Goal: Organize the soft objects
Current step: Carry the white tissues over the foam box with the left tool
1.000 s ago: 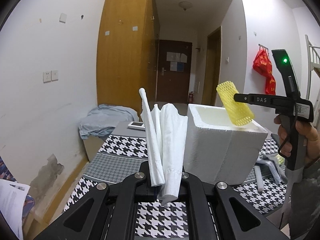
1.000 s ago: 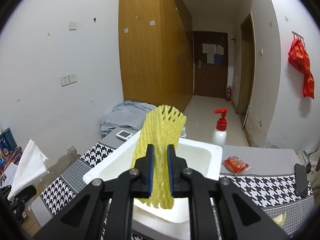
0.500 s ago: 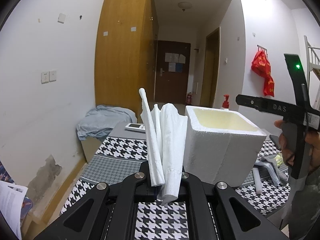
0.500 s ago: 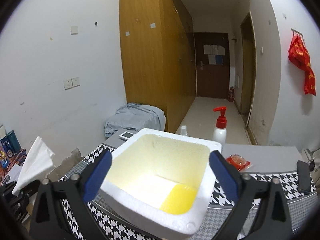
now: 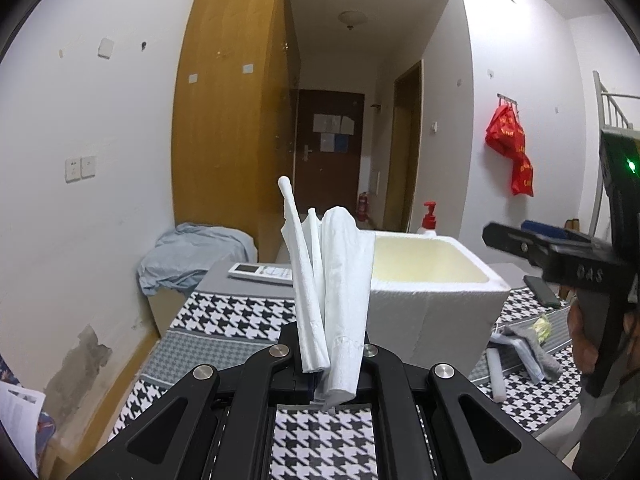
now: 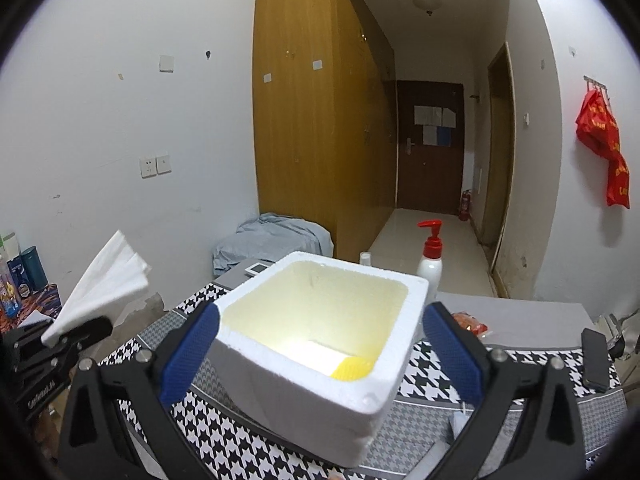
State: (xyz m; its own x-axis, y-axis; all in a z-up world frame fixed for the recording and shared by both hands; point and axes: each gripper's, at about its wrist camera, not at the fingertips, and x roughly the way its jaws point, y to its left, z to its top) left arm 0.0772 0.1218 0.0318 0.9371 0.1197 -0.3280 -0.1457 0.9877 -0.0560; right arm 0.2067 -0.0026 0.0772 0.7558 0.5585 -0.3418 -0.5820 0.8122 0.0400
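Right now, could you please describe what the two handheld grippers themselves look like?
Both are black plastic frames with silver bolts. The right gripper has textured blue pads; from the left wrist view its body shows "DAS" lettering and a green light. The left gripper looks alike.

Black tongs (image 6: 316, 354) with blue pads (image 6: 188, 354), silver screws.

Soft, even indoor light is filling both views; a bright patch is glaring inside the foam box (image 6: 320, 344). Fisheye lenses are bending walls, and dark vignetting is closing the corners.
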